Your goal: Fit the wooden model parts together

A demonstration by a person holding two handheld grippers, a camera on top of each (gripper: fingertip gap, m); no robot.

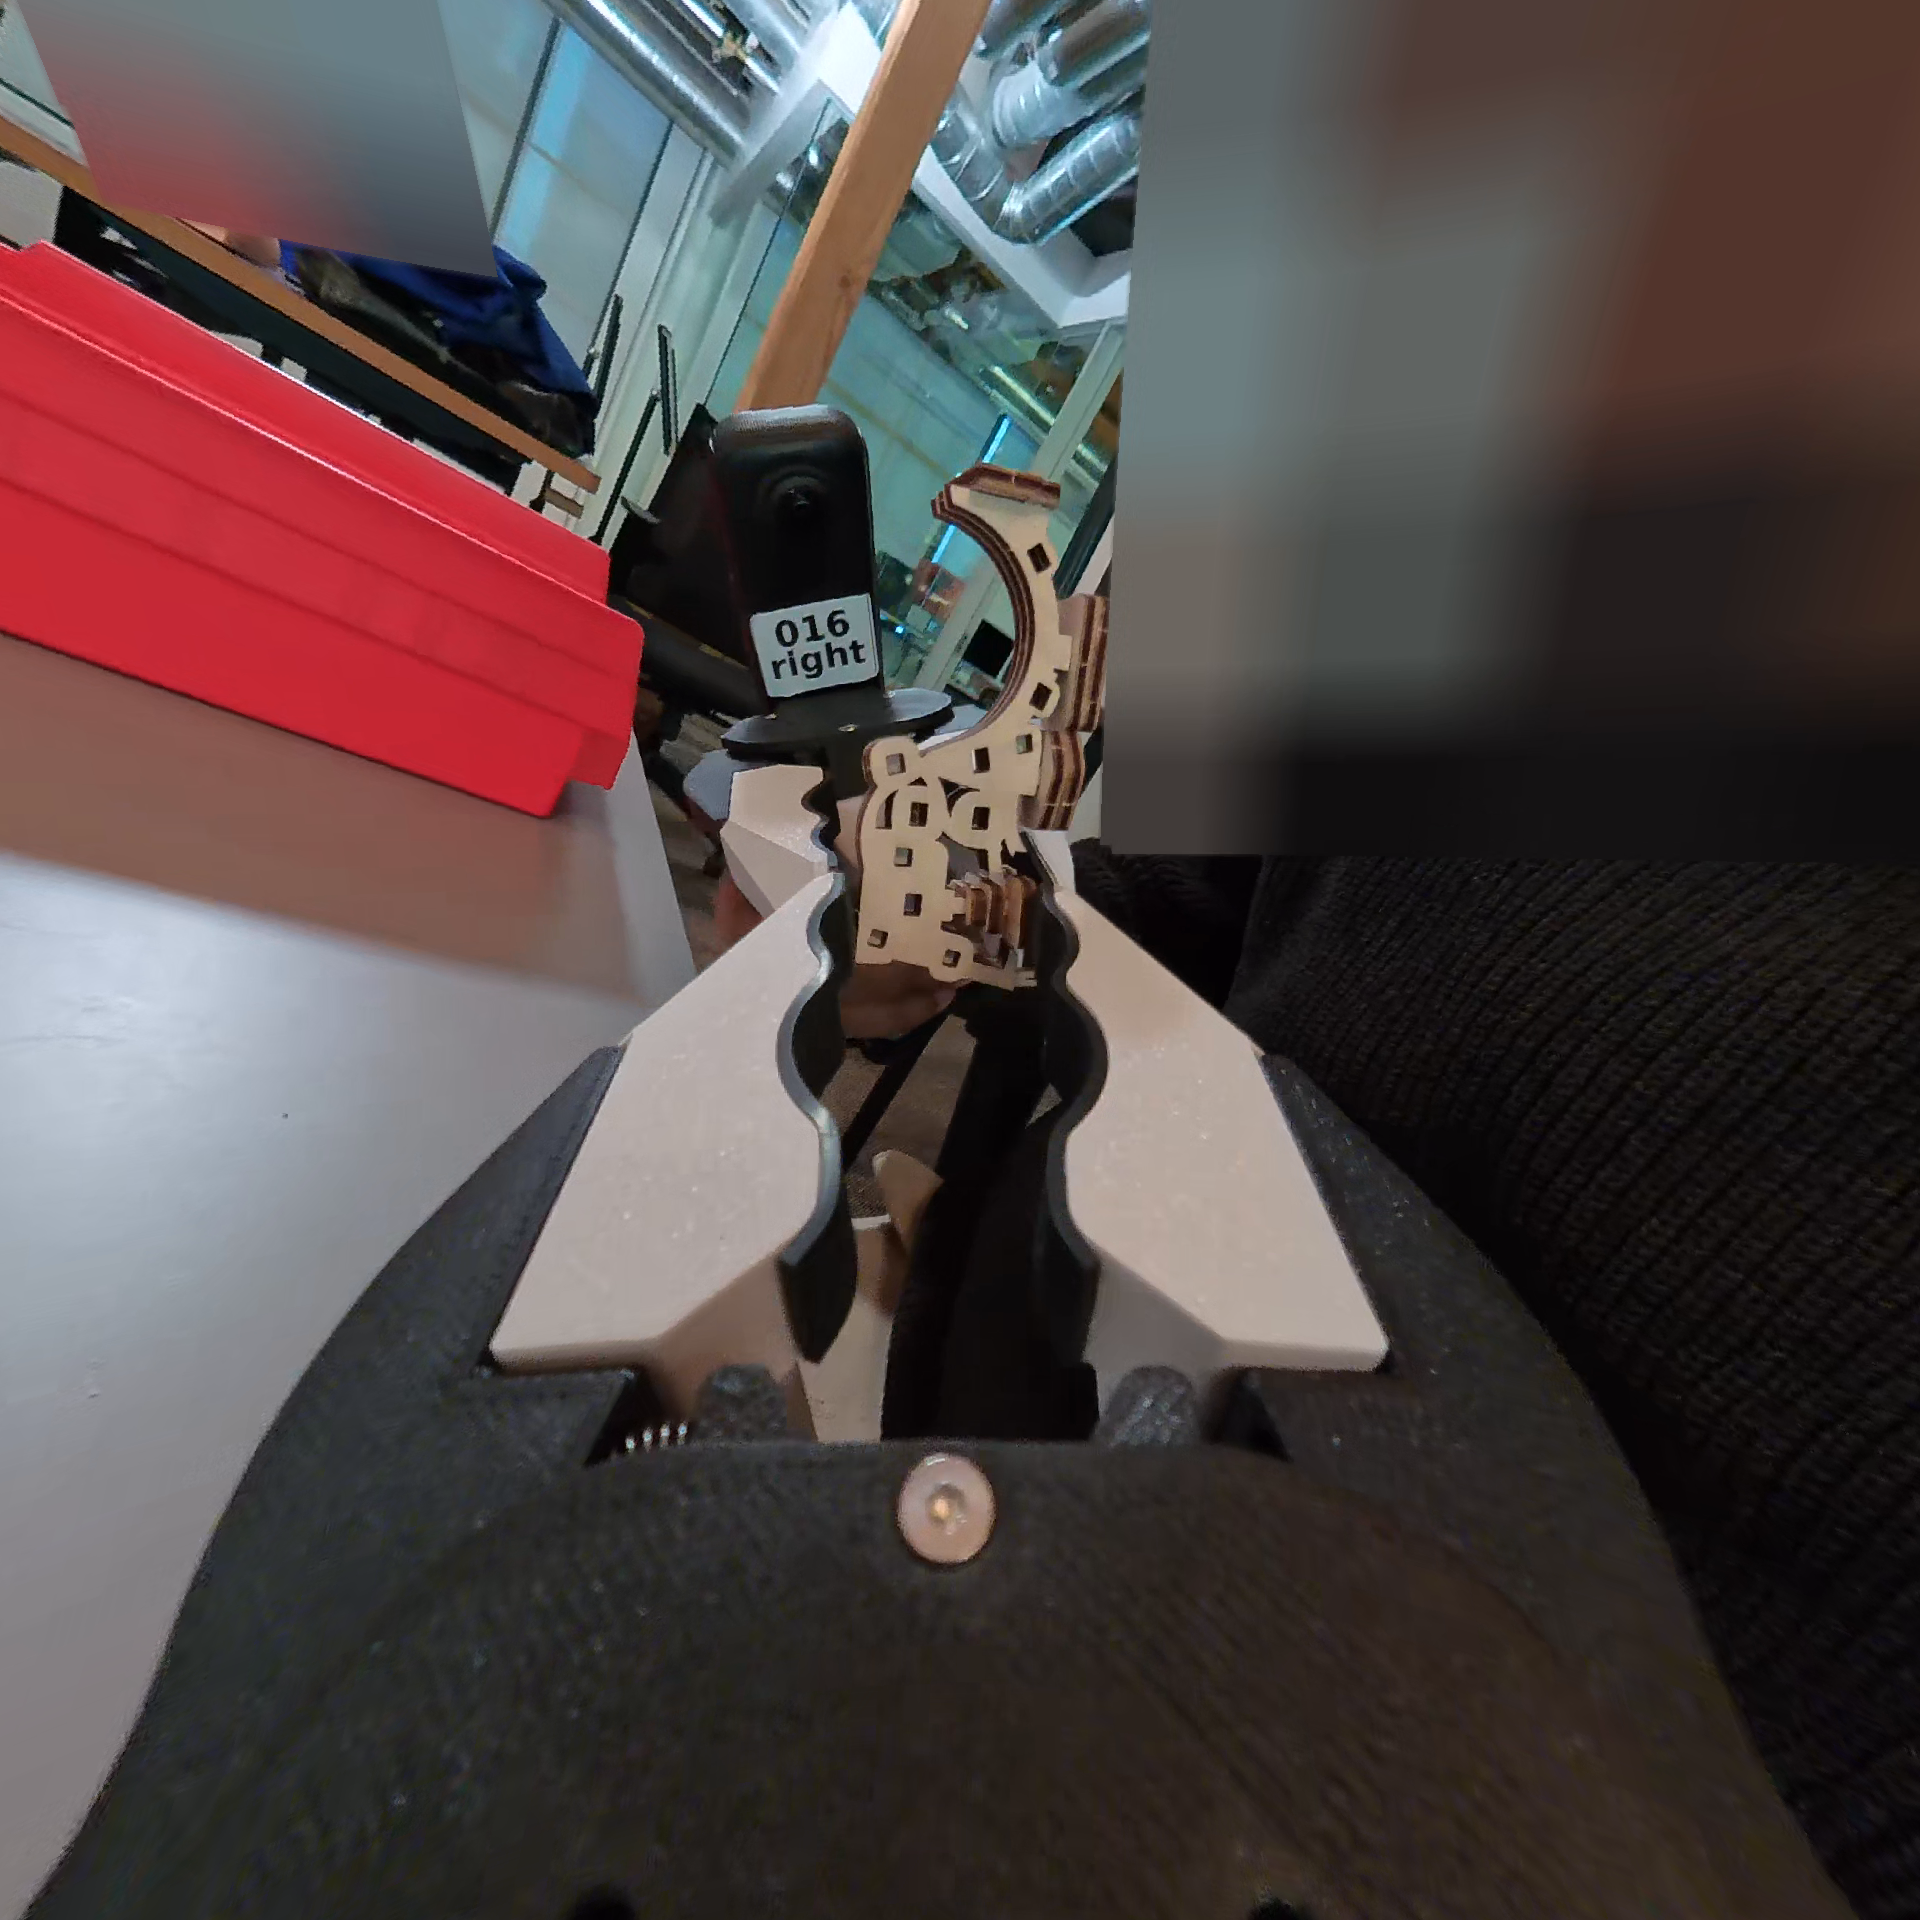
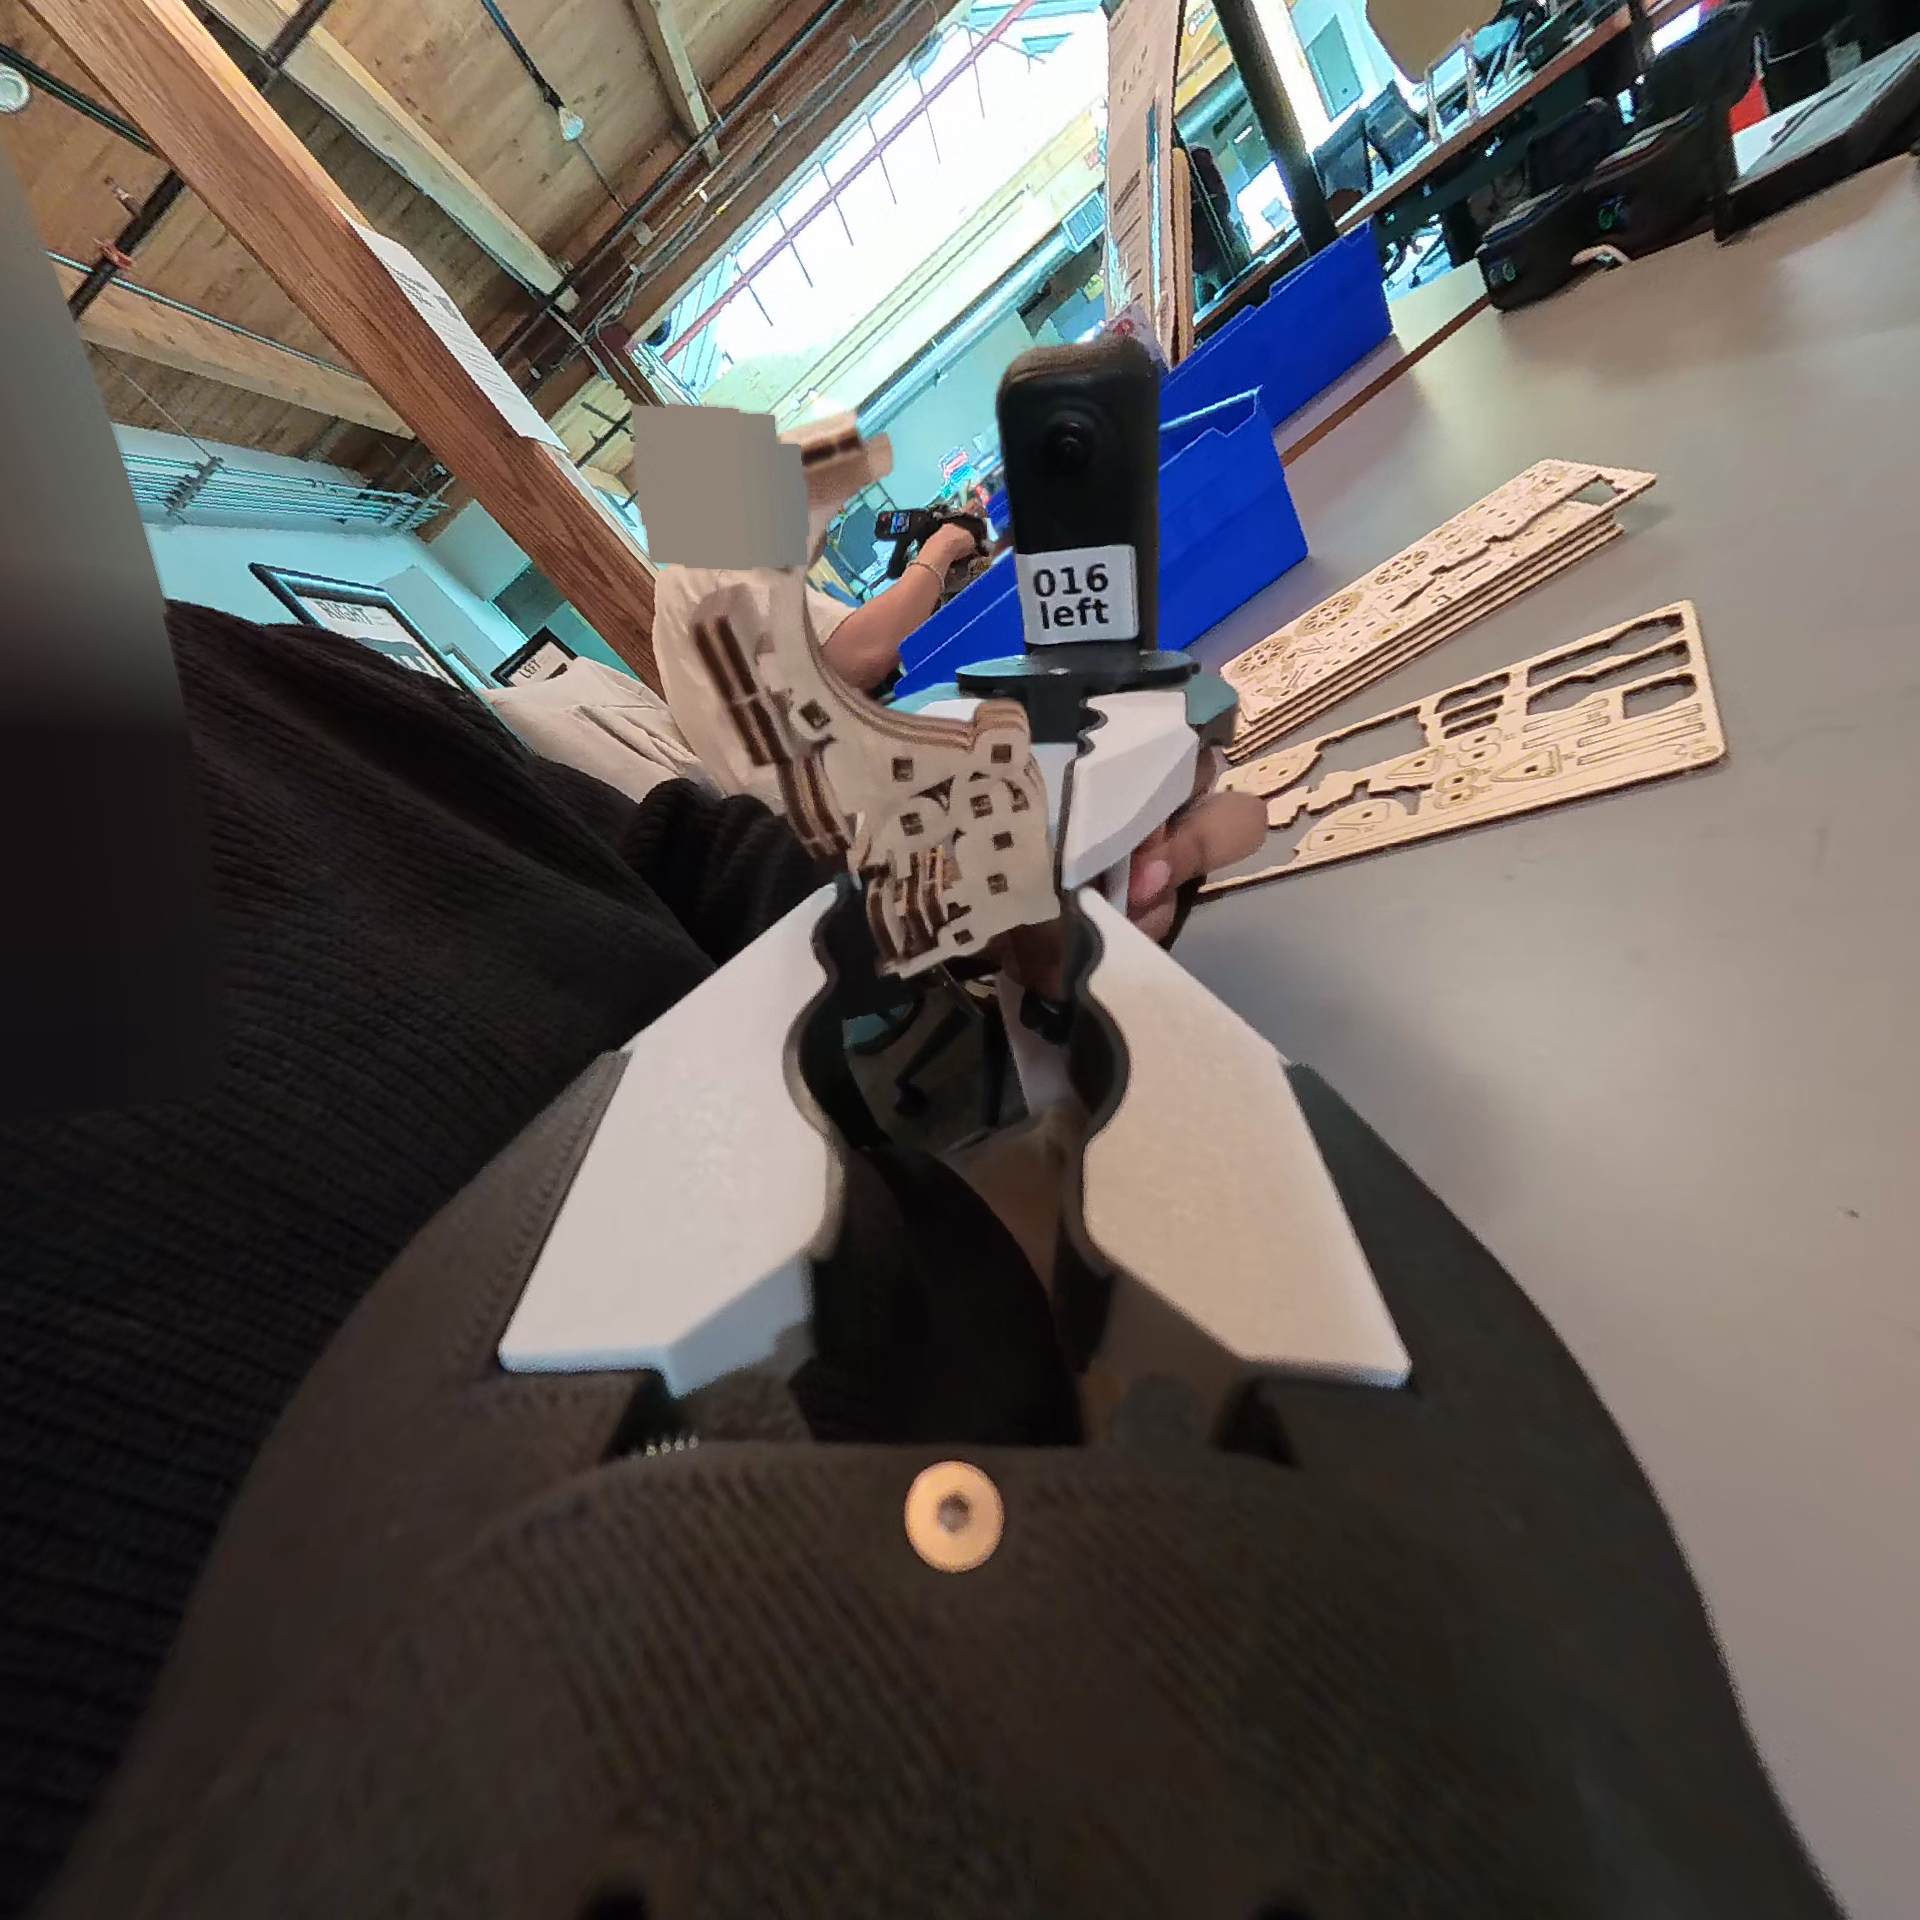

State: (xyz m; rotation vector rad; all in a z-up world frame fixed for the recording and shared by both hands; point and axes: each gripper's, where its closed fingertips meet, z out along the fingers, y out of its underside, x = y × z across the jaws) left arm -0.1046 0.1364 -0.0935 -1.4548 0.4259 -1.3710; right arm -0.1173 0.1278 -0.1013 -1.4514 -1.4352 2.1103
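A partly built wooden model [image 1: 935, 821], made of stacked light plywood plates with square holes and a curved hooked arm, is held up in the air between both grippers. My left gripper [image 1: 935, 873] is shut on its lower end. The right gripper's white finger [image 1: 774, 831] shows behind it, below its black camera [image 1: 800, 540]. In the right wrist view my right gripper [image 2: 961, 904] is shut on the same model [image 2: 935, 810] from the opposite side. The left gripper's white finger [image 2: 1132, 790] meets the model's far edge.
A red bin [image 1: 260, 499] stands on the grey table [image 1: 260, 1039] at the left. Laser-cut plywood sheets [image 2: 1475, 748] and a stack of them [image 2: 1434, 592] lie on the table beside blue bins [image 2: 1226, 499]. A person's dark knitted sleeve [image 2: 364, 935] is close by. Left and right tips are no more than a few centimetres apart.
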